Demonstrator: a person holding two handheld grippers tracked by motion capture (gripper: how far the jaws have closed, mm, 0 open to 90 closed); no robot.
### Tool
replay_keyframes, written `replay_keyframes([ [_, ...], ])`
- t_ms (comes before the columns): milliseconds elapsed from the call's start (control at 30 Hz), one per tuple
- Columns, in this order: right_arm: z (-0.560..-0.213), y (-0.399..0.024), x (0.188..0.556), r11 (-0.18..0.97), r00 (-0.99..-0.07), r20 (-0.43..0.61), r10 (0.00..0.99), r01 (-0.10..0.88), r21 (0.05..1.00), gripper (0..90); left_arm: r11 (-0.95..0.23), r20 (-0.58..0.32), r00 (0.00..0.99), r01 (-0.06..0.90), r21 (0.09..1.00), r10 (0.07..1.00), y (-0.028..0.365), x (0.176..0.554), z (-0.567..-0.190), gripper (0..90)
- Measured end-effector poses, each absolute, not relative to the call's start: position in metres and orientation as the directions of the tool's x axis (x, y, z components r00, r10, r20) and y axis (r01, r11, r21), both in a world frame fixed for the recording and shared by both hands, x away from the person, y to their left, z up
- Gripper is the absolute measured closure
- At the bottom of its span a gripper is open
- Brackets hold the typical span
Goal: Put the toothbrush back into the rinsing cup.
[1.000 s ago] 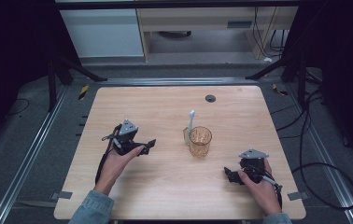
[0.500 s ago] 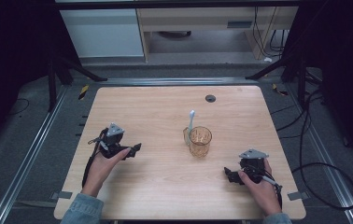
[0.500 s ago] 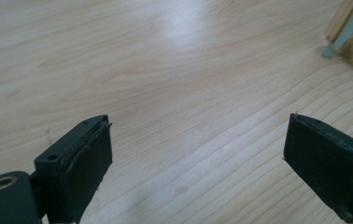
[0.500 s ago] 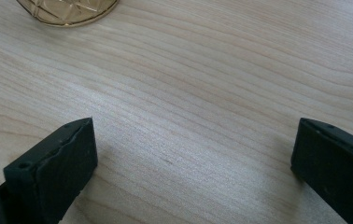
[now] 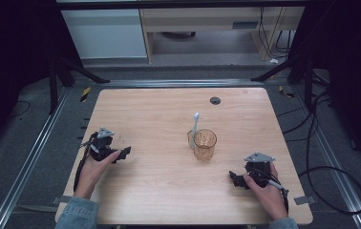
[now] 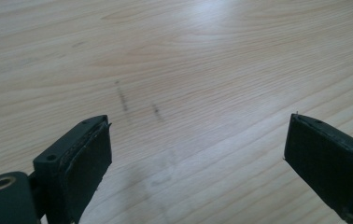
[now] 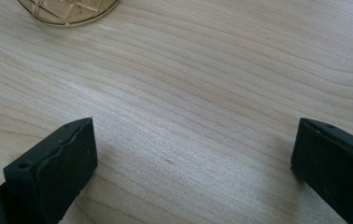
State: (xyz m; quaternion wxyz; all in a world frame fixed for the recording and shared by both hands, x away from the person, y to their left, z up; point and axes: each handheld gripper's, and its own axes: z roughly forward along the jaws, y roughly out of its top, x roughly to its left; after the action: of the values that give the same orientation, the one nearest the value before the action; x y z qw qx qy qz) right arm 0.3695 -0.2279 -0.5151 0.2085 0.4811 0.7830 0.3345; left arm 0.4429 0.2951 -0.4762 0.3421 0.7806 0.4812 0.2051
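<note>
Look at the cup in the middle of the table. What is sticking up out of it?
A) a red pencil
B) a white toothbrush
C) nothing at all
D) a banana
B: in the high view a thin white toothbrush leans up out of the amber cup, which stands apart from both tongs.

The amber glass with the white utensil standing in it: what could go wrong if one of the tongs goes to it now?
1. The amber glass stands free on the table; a sideways push could tip it.
2. The white utensil leans out over the rim, so a reaching arm might catch it and pull the glass over.
3. The right tongs and left tongs are both open and empty, apart from the glass; a hurried approach may hit it.
</note>
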Motion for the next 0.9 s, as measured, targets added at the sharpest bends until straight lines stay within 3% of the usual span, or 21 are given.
replay_keyframes([
  [200, -0.515, -0.228, 0.369, 0.312, -0.45, -0.004, 0.893, 0.614, 0.725, 0.7, -0.317, 0.013, 0.438, 0.628, 0.711, 0.899, 0.302, 0.446, -0.487, 6.8],
  [333, -0.515, -0.228, 0.369, 0.312, -0.45, -0.004, 0.893, 0.614, 0.725, 0.7, -0.282, -0.038, 0.437, 0.643, 0.712, 0.899, 0.304, 0.448, -0.492, 6.2],
  [900, -0.515, -0.228, 0.369, 0.315, -0.451, -0.008, 0.893, 0.612, 0.726, 0.7, -0.319, 0.022, 0.437, 0.62, 0.716, 0.899, 0.301, 0.448, -0.508, 4.2],
])
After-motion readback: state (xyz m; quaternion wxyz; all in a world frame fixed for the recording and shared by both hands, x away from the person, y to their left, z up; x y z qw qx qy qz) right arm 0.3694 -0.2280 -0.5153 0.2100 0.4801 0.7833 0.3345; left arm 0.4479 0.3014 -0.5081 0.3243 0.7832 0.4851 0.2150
